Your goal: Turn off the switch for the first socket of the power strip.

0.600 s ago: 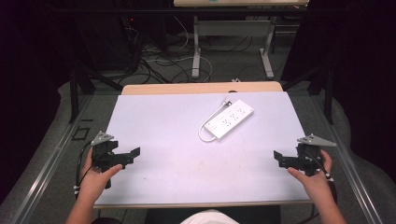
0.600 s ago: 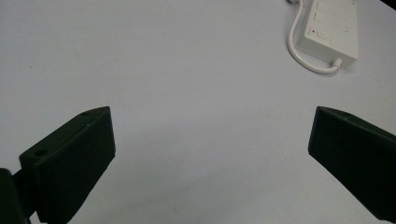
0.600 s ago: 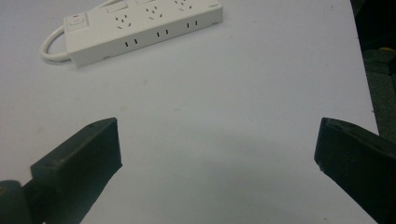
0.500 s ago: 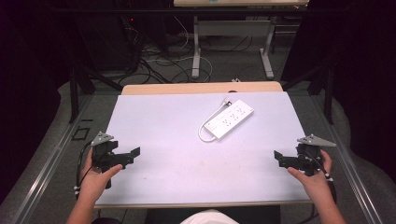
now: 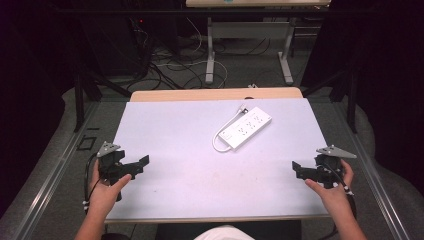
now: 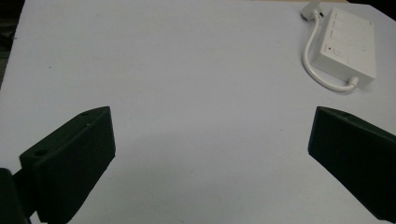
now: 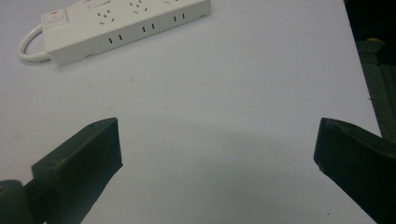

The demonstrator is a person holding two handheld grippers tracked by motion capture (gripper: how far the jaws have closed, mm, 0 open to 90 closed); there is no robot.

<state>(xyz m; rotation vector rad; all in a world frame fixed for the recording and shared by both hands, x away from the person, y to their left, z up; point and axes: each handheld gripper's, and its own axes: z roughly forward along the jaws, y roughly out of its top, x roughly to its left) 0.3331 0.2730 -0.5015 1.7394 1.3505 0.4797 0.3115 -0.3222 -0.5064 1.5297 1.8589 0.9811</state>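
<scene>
— Dark room all around, cables on the floor beyond, and one pale counter [image 5: 190, 150] lit in the middle. What's on it?

— One white power strip [image 5: 246, 127], lying flat toward the far right part of the counter, at a slant. Its short white cord [image 5: 218, 140] loops round from the nearer end and back alongside it.

— And the person?

— Both forearms come in from the near edge. The left hand [image 5: 102, 192] holds the left hand-held gripper [image 5: 142, 162] at the counter's near left edge, pointing in toward the middle. The right hand [image 5: 332, 187] holds the right hand-held gripper [image 5: 297, 169] at the near right edge, pointing inward too.

— Are they gripping anything?

— No. From the left gripper view, the two black jaws stand wide apart with bare counter between them; the power strip [image 6: 348, 46] sits well beyond, off to the upper right. From the right gripper view, same story: jaws spread wide, nothing between them, and the power strip [image 7: 126, 25] lies farther off at the upper left, sockets facing up.

— Touching the counter?

— Hard to say. Each casts a soft shadow on the surface, but I can't tell whether the jaws rest on it.

— So the strip is alone?

— Well apart from both hand-held grippers, yes.
</scene>
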